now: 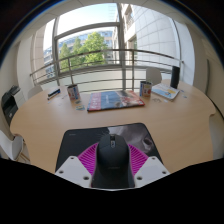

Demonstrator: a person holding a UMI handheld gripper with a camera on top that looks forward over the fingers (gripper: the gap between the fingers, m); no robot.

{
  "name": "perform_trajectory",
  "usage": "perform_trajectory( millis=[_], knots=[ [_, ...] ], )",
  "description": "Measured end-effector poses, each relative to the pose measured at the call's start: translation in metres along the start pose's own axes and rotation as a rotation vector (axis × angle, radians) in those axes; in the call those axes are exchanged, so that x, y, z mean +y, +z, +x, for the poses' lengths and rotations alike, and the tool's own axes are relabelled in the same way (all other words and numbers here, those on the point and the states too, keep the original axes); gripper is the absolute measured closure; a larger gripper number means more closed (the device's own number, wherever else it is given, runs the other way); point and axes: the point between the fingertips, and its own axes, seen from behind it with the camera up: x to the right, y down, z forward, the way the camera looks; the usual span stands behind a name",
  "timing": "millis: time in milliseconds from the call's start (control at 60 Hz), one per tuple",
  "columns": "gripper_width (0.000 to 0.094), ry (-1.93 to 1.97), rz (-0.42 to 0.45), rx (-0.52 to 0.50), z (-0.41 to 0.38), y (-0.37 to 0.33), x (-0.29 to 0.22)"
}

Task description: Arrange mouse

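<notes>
A black computer mouse (112, 158) sits between my gripper's (112, 170) two fingers, its scroll wheel pointing away from me. The magenta pads (88, 157) press against both of its sides, so the gripper is shut on it. The mouse is held over the near part of a black mouse pad (90, 133), which lies on the wooden table (50, 125). The mouse's underside and whether it touches the pad are hidden.
Along the table's far edge stand a can (73, 94), a colourful book (113, 100), a cup (146, 89), white papers (166, 92) and a dark box (175, 77). A black object (10, 102) sits at the left. A window with a railing lies beyond.
</notes>
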Motion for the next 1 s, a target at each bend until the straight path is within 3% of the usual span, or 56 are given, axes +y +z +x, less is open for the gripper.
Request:
perform_trajectory(
  millis=[200, 233, 300, 317, 350, 433, 717, 1000],
  knots=[
    [0.0382, -0.016, -0.077, 0.019, -0.008, 0.014, 0.037],
    [0.0316, -0.024, -0.074, 0.023, -0.008, 0.011, 0.034],
    [0.009, -0.048, -0.072, 0.029, -0.011, -0.001, 0.027],
    [0.008, -0.052, -0.072, 0.031, -0.011, -0.005, 0.025],
    [0.0113, -0.057, -0.074, 0.039, -0.011, -0.016, 0.021],
    [0.0079, -0.039, -0.075, 0.05, -0.014, -0.054, 0.007],
    [0.0093, -0.051, -0.064, 0.113, -0.015, -0.175, -0.01],
    [0.0094, -0.069, -0.056, 0.132, -0.018, -0.244, -0.002]
  ],
)
